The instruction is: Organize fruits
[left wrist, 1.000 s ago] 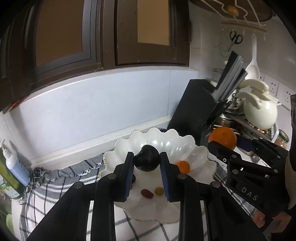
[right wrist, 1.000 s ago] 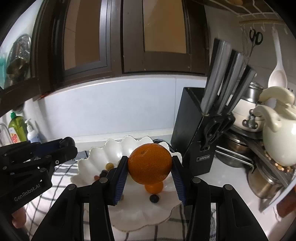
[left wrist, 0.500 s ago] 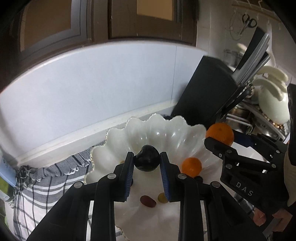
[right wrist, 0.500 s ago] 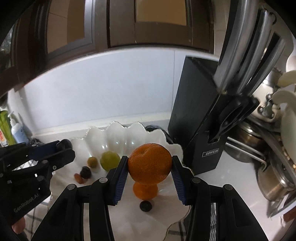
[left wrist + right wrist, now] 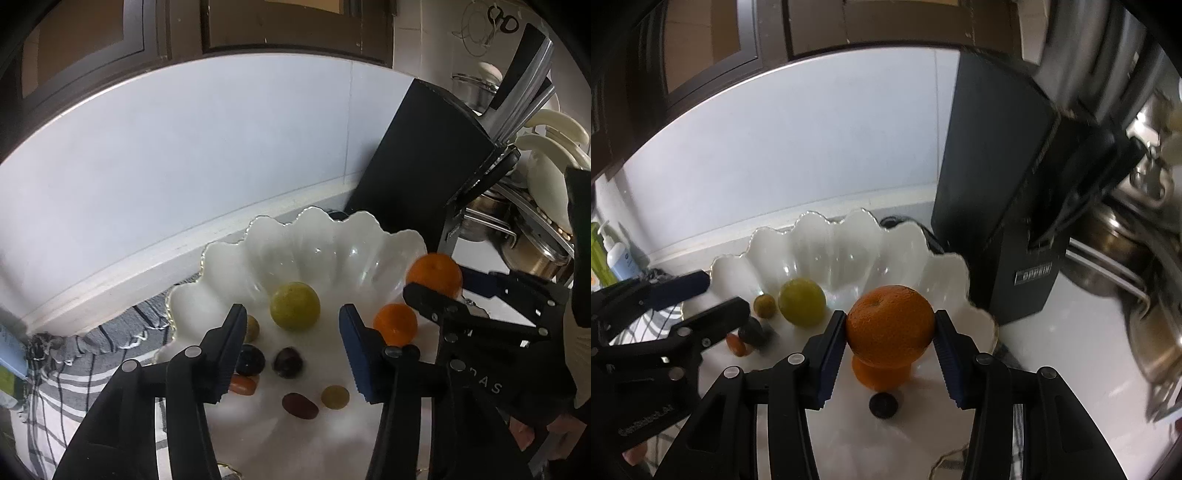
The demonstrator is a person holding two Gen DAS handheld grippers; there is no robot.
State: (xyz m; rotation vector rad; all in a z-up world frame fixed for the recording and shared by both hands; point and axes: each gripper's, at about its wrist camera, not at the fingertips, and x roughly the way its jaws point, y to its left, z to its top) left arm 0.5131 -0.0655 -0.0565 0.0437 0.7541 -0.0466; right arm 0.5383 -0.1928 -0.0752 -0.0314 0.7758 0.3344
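A black knife block (image 5: 417, 162) stands against the pale backsplash at the right, close behind the bowl's far right rim, with steel pots (image 5: 1137, 236) crowded beyond it. A white scalloped bowl (image 5: 332, 236) sits on a grey-and-white checked cloth (image 5: 74, 354) and holds all the loose fruit. The right gripper (image 5: 891, 334) is clenched on a large orange (image 5: 890, 326), both pads pressed to its sides, holding it above the bowl's right half; the fruit is clear of the bowl floor. The left gripper (image 5: 291, 347) is released, jaws spread wide with nothing between them, poised over the bowl's near left portion. Contents of the bowl, by size: a yellow-green round fruit (image 5: 294, 310) rests toward the back centre, standing alone; a smaller orange (image 5: 395, 325) lies at the right, directly beneath the held orange as seen from the right wrist; two dark plums lie near the middle, one (image 5: 288, 362) in the open and one (image 5: 250, 360) partly behind the left finger; a small olive-coloured fruit (image 5: 764, 305) sits just beside the yellow-green one on its left; a dark red oval fruit (image 5: 300, 405) and a pale green grape (image 5: 334, 397) lie close together toward the near side; a small orange-red fruit (image 5: 242, 384) is at the near left, partly hidden by the finger; one small dark berry (image 5: 883, 404) lies in front of the smaller orange. A soap bottle (image 5: 618, 258) stands at the far left.
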